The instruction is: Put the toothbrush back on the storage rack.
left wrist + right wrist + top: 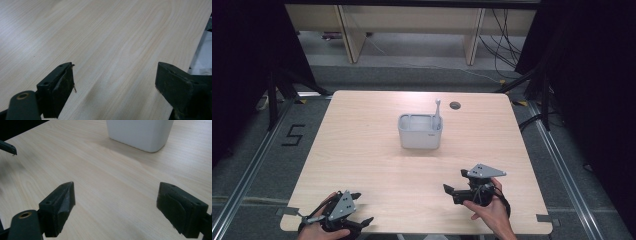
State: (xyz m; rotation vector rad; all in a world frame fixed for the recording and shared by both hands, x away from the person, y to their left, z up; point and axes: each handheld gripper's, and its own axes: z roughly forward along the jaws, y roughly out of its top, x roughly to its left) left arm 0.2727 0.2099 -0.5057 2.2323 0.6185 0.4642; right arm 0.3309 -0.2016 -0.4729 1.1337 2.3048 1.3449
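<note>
A pale grey tub (420, 131) stands at the middle of the wooden table (362, 140), and a thin grey utensil handle (437, 111) sticks up from its right side. My left gripper (363, 207) rests near the table's front left corner. Its jaws are open, with bare wood between them (115, 75). My right gripper (454, 181) is at the front right and points toward the left. It is open too, and nothing lies between its jaws (116, 195). The tub's lower wall (140, 132) lies well ahead of the right jaws.
A round cable hole (455, 105) sits in the table behind the tub. The table's edge (197, 50) runs close to the left gripper. A jaw tip of the left gripper (8, 147) appears far left in the right gripper view. Cables (507, 45) lie on the floor beyond.
</note>
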